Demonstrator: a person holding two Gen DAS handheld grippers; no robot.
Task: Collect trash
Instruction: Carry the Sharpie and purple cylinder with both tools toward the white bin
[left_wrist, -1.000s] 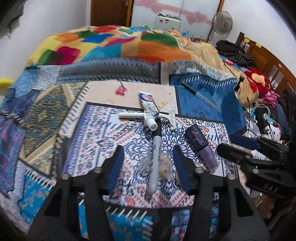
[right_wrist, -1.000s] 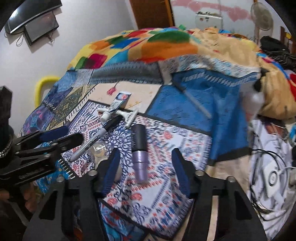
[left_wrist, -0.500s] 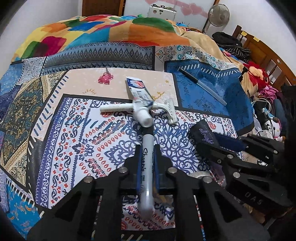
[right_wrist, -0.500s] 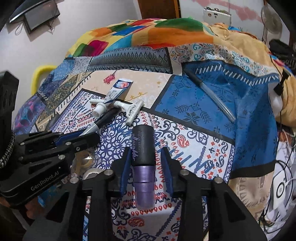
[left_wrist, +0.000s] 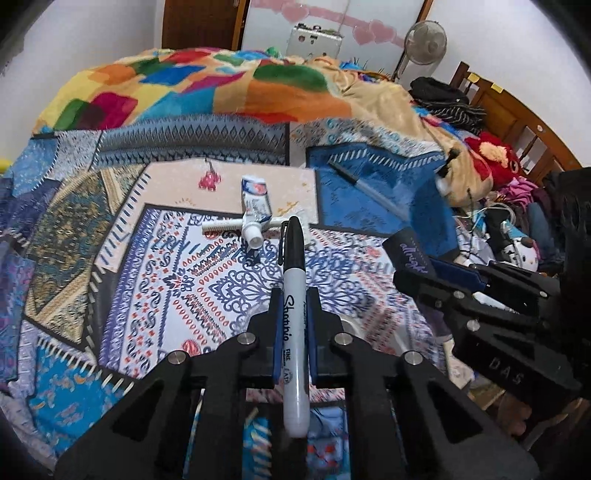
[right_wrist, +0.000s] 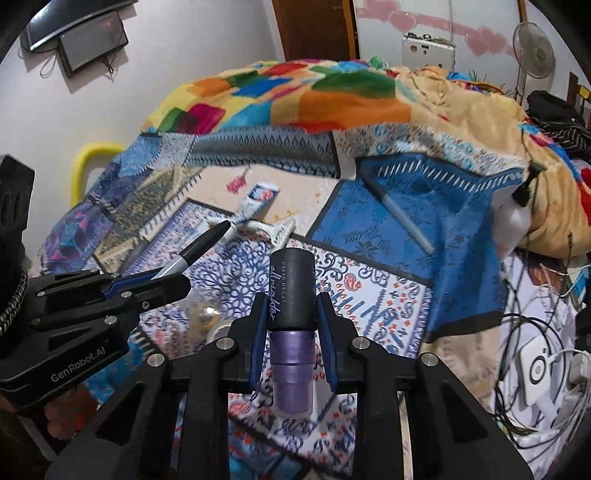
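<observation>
My left gripper (left_wrist: 294, 297) is shut on a Sharpie marker (left_wrist: 294, 332) and holds it a little above the patterned bedspread (left_wrist: 155, 280), black cap pointing forward. In the right wrist view the right gripper (right_wrist: 291, 300) is shut on a purple spray bottle (right_wrist: 291, 358) with a black cap, also lifted off the cloth. The two grippers are side by side: the left gripper (right_wrist: 168, 278) appears at the left of that view, the right gripper (left_wrist: 424, 275) at the right of the left wrist view. A toothpaste tube (left_wrist: 255, 197) and a white razor (left_wrist: 221, 226) lie ahead.
A second pen (right_wrist: 400, 216) lies on the blue cloth patch, and a small red charm (left_wrist: 209, 181) on the beige patch. A clear round plastic piece (right_wrist: 207, 314) lies below the grippers. A colourful blanket (left_wrist: 207, 85) is heaped behind. Cables (right_wrist: 535, 362) and plush toys (left_wrist: 491, 155) crowd the right side.
Both grippers came down open over the marker and the bottle, closed on them, then rose with them off the bedspread. The razor and toothpaste tube stayed in place.
</observation>
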